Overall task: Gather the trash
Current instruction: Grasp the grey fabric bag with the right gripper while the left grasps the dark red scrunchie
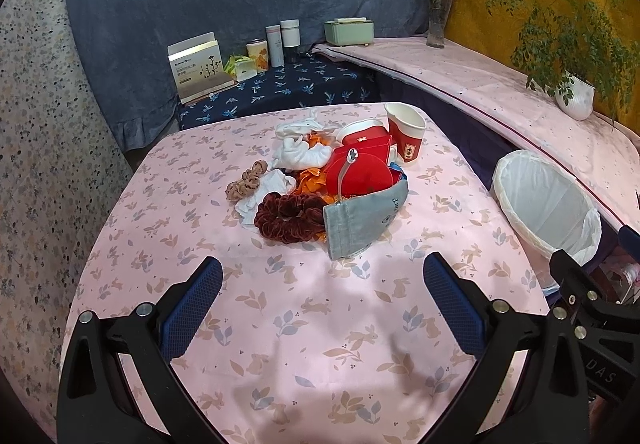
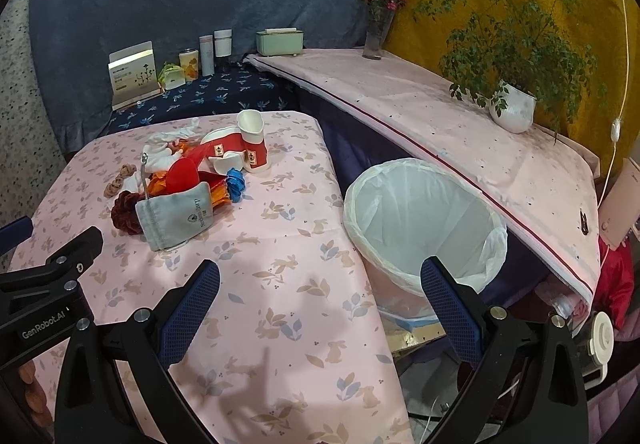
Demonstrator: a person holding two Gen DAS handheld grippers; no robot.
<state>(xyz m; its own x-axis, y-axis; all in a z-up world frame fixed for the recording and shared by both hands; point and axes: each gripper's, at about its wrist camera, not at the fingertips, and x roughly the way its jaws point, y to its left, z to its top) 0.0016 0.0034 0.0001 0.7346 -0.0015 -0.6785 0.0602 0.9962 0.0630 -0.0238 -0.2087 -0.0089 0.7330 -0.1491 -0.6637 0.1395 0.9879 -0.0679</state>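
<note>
2 scrunchies [image 1: 280, 218], 1 grey pouch [image 1: 360, 220], 1 upright paper cup [image 1: 406, 134], 1 lined bin [image 1: 548, 204].

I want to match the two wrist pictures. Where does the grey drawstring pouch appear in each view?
Left wrist: grey drawstring pouch lies centre, at the near right edge of the pile.
Right wrist: the pouch lies left of centre, at the pile's near edge.
Shared landmark: the upright red and white paper cup behind the pile.
</note>
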